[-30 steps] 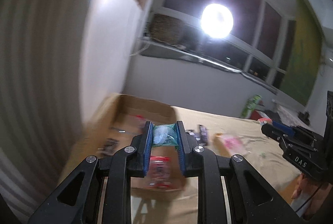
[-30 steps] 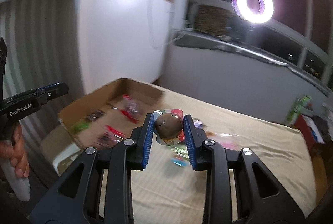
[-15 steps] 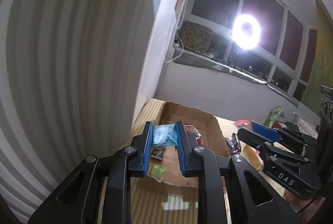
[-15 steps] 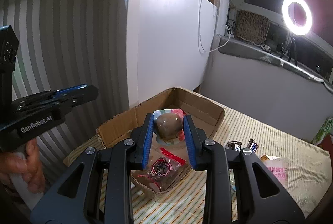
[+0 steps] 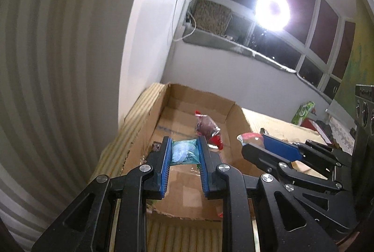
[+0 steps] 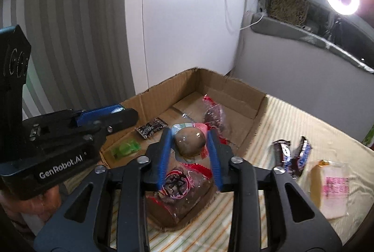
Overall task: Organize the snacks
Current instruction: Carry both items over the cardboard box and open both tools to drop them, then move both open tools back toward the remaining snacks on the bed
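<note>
Left hand-held gripper [image 5: 184,151] clamping teal packet [image 5: 184,151]

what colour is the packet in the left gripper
Teal-green with pale print; the snack packet shows best in the left wrist view, clamped between the blue pads.

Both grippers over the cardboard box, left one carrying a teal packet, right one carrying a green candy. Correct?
Not quite. The right gripper has a brown egg-shaped snack between its just-opening jaws, as the right wrist view shows; the green candy lies in the cardboard box. The left gripper does carry the teal packet.

Striped cloth [image 6: 292,125] under cardboard box [image 6: 236,97], snacks [image 6: 292,156].
</note>
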{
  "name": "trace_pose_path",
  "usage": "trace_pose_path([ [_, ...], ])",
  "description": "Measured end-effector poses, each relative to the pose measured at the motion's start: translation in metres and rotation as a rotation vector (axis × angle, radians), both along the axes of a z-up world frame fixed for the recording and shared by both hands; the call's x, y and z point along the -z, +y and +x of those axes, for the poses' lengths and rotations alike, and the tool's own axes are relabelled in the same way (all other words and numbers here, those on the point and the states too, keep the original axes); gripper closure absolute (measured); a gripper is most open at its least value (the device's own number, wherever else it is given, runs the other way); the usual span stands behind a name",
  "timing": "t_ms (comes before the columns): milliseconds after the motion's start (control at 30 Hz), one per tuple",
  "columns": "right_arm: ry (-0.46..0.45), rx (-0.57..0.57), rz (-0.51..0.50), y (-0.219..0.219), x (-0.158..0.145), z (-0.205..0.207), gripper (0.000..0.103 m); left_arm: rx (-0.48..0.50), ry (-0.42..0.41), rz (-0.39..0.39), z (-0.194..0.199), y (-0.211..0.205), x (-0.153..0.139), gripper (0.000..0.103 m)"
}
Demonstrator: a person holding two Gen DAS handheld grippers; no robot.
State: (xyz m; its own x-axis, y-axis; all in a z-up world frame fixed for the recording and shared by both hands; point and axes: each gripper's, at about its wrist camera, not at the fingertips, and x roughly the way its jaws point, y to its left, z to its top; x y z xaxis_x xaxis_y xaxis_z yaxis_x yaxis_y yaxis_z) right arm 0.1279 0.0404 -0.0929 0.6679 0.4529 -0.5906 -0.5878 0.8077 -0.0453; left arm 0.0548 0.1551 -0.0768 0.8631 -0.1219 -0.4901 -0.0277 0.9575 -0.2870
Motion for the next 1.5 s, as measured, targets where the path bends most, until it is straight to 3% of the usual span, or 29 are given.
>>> trace_pose_path([
  [67, -0.009, 0.011, 0.006, -0.001, 0.003, 0.004, 0.059, 0.006, 0.023, -0.004, 0.004, 0.000, 0.003, 0.076],
  [167, -0.020, 0.022, 0.021, -0.005, 0.003, 0.004, 0.058, -0.048, 0.035, 0.010, 0.002, 0.007, 0.002, 0.046],
  [200, -0.025, 0.026, 0.022, -0.007, 0.002, 0.003, 0.058, -0.058, 0.028, 0.008, 0.000, 0.010, 0.001, 0.041],
  [467, -0.041, 0.024, 0.026, -0.010, -0.004, -0.016, 0.056, -0.101, -0.001, 0.001, -0.018, 0.020, -0.014, 0.035],
  [600, -0.065, 0.015, 0.026, -0.002, -0.010, -0.030, 0.038, -0.111, -0.015, 0.003, -0.030, 0.027, -0.019, 0.034],
  [733, -0.078, 0.018, 0.048, 0.003, -0.012, -0.041, 0.033, -0.130, -0.027, 0.004, -0.042, 0.034, -0.024, 0.034],
  [800, -0.076, 0.022, 0.059, 0.004, -0.013, -0.044, 0.017, -0.134, -0.032, 0.011, -0.045, 0.035, -0.027, 0.034],
  [1033, -0.086, 0.024, 0.090, -0.008, -0.020, -0.053, 0.015, -0.160, -0.042, 0.033, -0.049, 0.033, -0.033, 0.033],
  [1267, -0.080, 0.097, 0.146, -0.067, -0.020, -0.060, 0.015, -0.103, -0.048, 0.095, -0.043, -0.012, -0.042, 0.030],
  [1500, -0.075, 0.295, 0.205, -0.175, -0.015, -0.072, 0.015, 0.017, -0.045, 0.169, -0.032, -0.083, -0.047, 0.028],
])
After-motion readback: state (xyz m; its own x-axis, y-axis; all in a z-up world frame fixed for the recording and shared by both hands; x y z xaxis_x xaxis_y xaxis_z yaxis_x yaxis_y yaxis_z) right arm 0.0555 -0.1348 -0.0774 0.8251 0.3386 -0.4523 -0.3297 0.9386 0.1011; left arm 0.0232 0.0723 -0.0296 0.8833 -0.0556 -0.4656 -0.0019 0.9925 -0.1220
